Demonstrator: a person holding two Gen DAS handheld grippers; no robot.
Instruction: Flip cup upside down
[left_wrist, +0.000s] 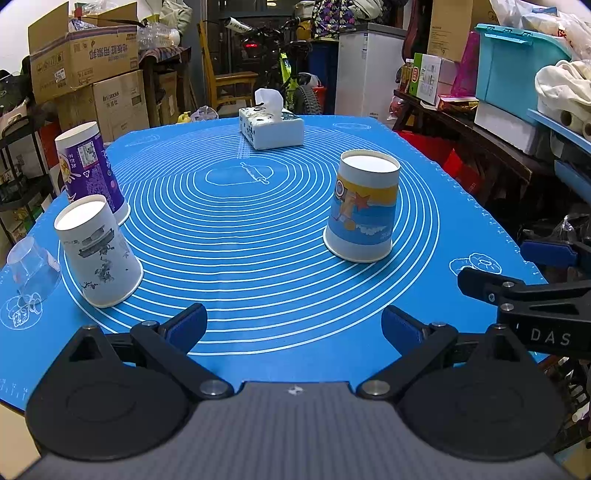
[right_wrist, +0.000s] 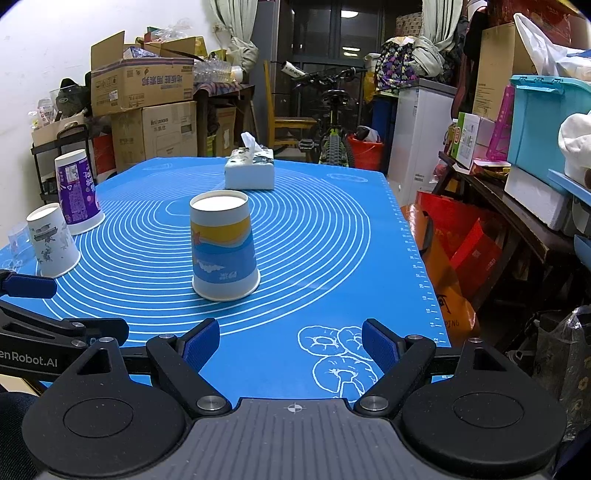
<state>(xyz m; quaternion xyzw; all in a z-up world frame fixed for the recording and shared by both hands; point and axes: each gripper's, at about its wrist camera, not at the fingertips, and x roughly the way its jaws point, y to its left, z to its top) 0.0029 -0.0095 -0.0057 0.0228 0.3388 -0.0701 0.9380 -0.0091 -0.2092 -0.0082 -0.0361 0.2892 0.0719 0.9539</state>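
**Standing cups on a blue mat**

Sitting at the far left edge of the blue mat (left_wrist: 280, 258) is a clear plastic cup (left_wrist: 32, 268), upside down. Just beside it stands a white paper cup (left_wrist: 99, 252) with grey drawings, also bottom up. Right behind that one is a purple cup (left_wrist: 88, 170), bottom up too, close to the white one.

Toward the middle, at the back of the mat, rests a white tissue box (left_wrist: 271, 127) with a tissue sticking out of the top.

Further right stands the blue and yellow cup (left_wrist: 364, 206). Its wide mouth is down on the mat and its flat bottom faces up. It stands alone, well apart from the other cups, and nothing touches it.

Low at the front, the left gripper (left_wrist: 294, 328) has its jaws spread wide with nothing between them. The right gripper (right_wrist: 291, 345) is also spread wide and holds nothing. The blue and yellow cup sits just ahead of the right gripper, a bit to its left.
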